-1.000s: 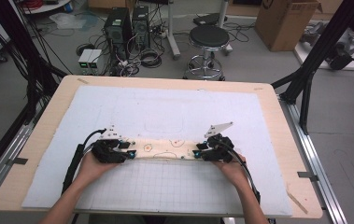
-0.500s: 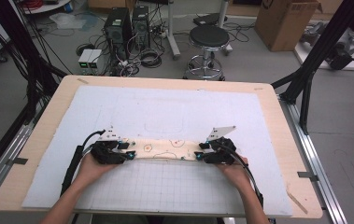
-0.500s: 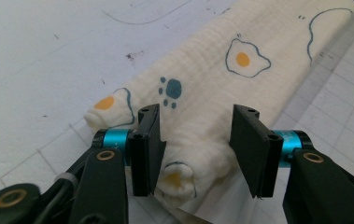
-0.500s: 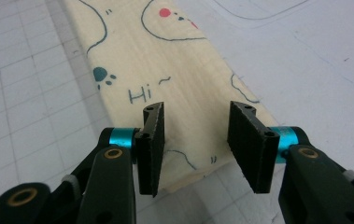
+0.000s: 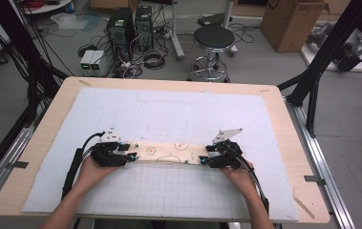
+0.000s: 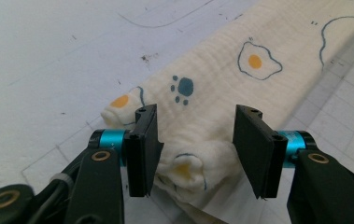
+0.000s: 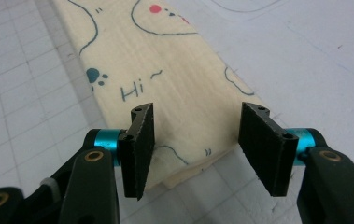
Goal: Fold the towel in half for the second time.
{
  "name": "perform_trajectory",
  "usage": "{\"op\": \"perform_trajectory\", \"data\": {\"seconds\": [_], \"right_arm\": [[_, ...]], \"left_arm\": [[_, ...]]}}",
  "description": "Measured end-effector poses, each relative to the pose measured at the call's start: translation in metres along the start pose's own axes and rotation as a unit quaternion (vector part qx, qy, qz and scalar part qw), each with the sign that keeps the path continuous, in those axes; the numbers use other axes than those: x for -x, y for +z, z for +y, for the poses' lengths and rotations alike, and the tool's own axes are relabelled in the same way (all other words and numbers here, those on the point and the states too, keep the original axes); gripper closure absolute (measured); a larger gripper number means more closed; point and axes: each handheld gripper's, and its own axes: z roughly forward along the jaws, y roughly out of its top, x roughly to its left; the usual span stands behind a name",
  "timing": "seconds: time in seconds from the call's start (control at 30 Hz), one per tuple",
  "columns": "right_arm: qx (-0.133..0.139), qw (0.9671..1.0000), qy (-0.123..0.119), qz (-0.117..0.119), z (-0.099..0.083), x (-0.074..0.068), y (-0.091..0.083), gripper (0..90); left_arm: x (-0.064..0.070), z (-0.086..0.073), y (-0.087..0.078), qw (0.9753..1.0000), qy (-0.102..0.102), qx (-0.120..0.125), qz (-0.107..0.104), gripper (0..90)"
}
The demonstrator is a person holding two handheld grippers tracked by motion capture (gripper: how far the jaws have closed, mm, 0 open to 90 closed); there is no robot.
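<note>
Left gripper (image 6: 191, 154): fingers (image 6: 143, 149) spread wide, holding nothing; the cloth's rumpled end lies in the gap between them, its near tip bulging just past the left finger's inner face. Whether that finger touches the fabric cannot be told; the other finger stands apart from it.
Right gripper (image 7: 198, 149): fingers (image 7: 139, 147) likewise wide apart and empty; the cloth's flat, squared end reaches into the gap, its corner edge lying low between them, nearer the left finger than the right.
Cloth (image 5: 169, 151): a long folded cream strip, printed with fried eggs, paw prints and "Hi", lying flat on the tabletop and stretching away from each pair of fingers toward the other; in the high view it runs from gripper (image 5: 130, 156) to gripper (image 5: 203, 160).
Hands: a left hand (image 5: 90, 171) and a right hand (image 5: 238, 174) grip the tools from behind the fingers.
Tabletop (image 5: 178, 117): white mat with a grid under the cloth's near side, faint drawn outlines beyond the fingers.
Hard to make out: the cloth's underside and folded layers are hidden; both ends are partly covered by gripper bodies in the high view; the forearms are cut off at the lower edge.
Beyond: a stool (image 5: 214, 40), computer towers (image 5: 130, 26) and a cardboard box (image 5: 291, 19) on the floor.
</note>
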Motion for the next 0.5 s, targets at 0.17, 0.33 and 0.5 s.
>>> {"op": "perform_trajectory", "data": {"seconds": [0.17, 0.33, 0.5], "right_arm": [[0.009, 0.9999, 0.013, 0.002, -0.001, 0.001, -0.002, 43.0], [0.038, 0.9989, 0.027, 0.002, 0.001, 0.003, -0.011, 41.3], [0.043, 0.9984, 0.037, -0.001, 0.000, 0.005, -0.012, 40.1]], "left_arm": [[-0.001, 0.001, -0.001, 1.0000, -0.003, 0.003, -0.003, 49.9], [-0.002, 0.004, -0.009, 0.9995, -0.009, 0.028, -0.005, 46.9], [-0.006, 0.005, -0.014, 0.9987, -0.025, 0.044, -0.001, 45.2]]}}
